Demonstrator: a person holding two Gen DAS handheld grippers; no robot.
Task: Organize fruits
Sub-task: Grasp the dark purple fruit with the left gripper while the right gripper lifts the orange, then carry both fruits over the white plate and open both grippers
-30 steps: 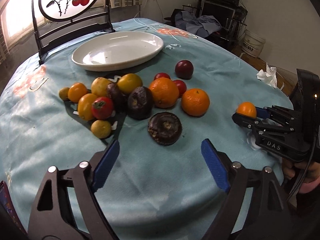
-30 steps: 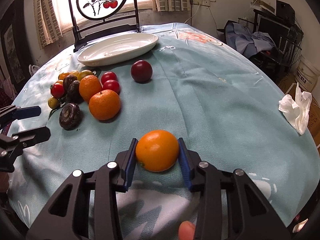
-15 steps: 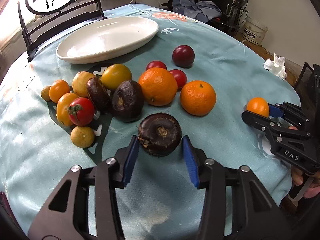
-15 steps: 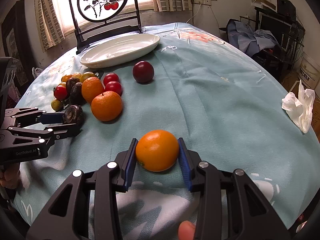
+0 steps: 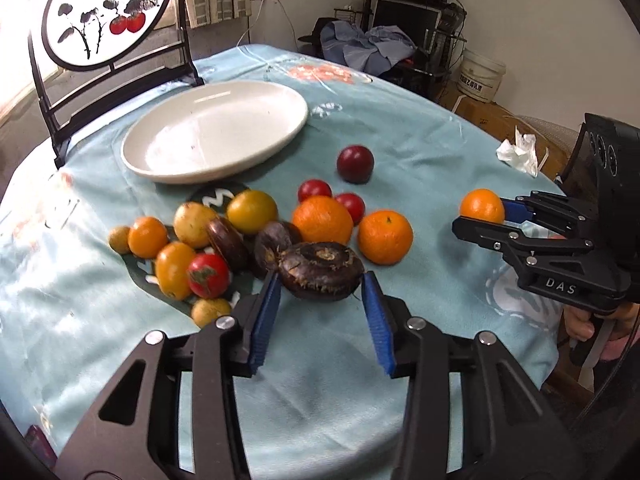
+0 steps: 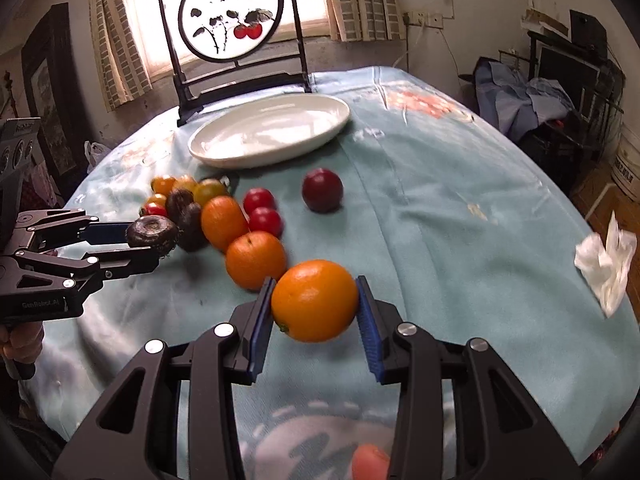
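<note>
My left gripper is shut on a dark brown round fruit and holds it above the cloth; it also shows in the right wrist view. My right gripper is shut on an orange, lifted off the table; the orange shows in the left wrist view. A white oval plate lies empty at the far side. A pile of oranges, yellow fruits, tomatoes and dark fruits lies in front of the plate. A dark red plum sits apart.
A chair back with a round painted panel stands behind the plate. A crumpled white tissue lies near the table's right edge. Cluttered furniture stands beyond the table at the right.
My left gripper closed on the dark brown fruit and lifted it off the cloth. My right gripper raised the orange and moved it forward toward the pile.
</note>
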